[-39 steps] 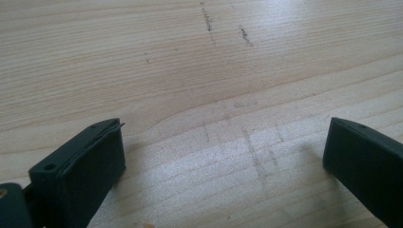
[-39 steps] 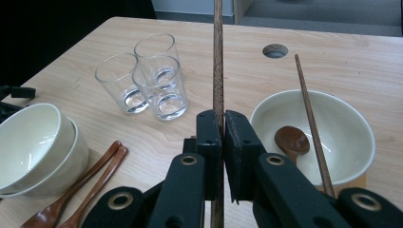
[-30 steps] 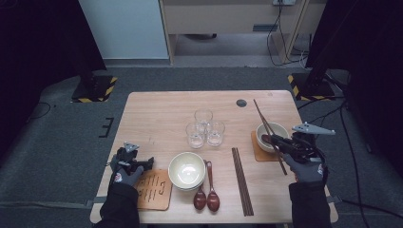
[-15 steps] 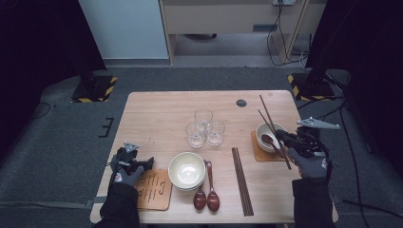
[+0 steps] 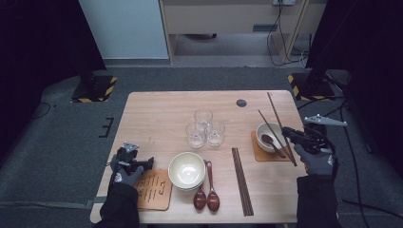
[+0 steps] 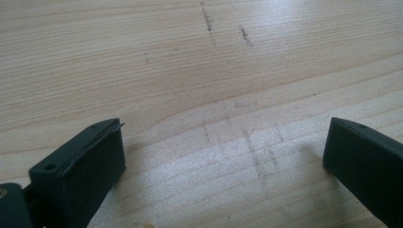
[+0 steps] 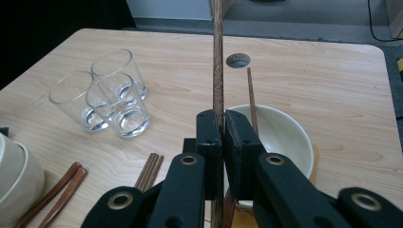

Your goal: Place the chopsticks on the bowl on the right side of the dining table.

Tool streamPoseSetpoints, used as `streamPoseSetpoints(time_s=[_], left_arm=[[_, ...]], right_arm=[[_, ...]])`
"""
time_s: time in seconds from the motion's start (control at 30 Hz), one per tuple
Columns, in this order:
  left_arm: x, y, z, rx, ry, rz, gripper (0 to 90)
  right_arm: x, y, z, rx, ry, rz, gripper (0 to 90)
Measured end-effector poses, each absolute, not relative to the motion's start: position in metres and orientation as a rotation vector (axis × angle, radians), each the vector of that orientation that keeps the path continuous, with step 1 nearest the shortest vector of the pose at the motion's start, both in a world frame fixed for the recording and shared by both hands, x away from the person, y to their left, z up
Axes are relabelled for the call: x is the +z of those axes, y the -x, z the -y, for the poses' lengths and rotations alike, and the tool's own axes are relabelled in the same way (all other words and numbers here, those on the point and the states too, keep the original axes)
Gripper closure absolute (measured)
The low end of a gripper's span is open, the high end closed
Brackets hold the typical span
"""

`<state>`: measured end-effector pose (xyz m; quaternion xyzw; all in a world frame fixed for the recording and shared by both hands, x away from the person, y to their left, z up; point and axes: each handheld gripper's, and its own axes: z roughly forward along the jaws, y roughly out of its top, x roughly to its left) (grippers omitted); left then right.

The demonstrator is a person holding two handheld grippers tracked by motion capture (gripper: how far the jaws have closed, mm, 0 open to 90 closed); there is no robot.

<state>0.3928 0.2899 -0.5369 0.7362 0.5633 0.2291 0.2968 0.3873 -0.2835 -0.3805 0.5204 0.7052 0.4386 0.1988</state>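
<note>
one chopstick (image 7: 217, 71) between right tool (image 7: 222, 124) jaws

I see the table (image 5: 157, 114) evenly lit from overhead, surroundings dark. Soft glare on the wood in the left gripper view; near jaws blurred.

glasses (image 5: 203, 127) mid-table | bowl (image 5: 269, 137) right on mat (image 5: 259, 153) (spoon (image 5: 272, 141) inside) | chopsticks (image 5: 242, 180) before glasses

Chopstick (image 7: 217, 71) top cut off by frame edge; lower end hidden behind right claw (image 7: 222, 124), prob.
</note>
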Motion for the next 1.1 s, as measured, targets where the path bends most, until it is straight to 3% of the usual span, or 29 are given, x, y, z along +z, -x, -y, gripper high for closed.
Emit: streamPoseSetpoints(time_s=[1.1], left_arm=[[-0.537,-0.393,-0.29,0.609,-1.958,-1.498,0.0]], right_arm=[[-0.408,-0.415,0.303,1.12,-1.503,-1.992,85.1]])
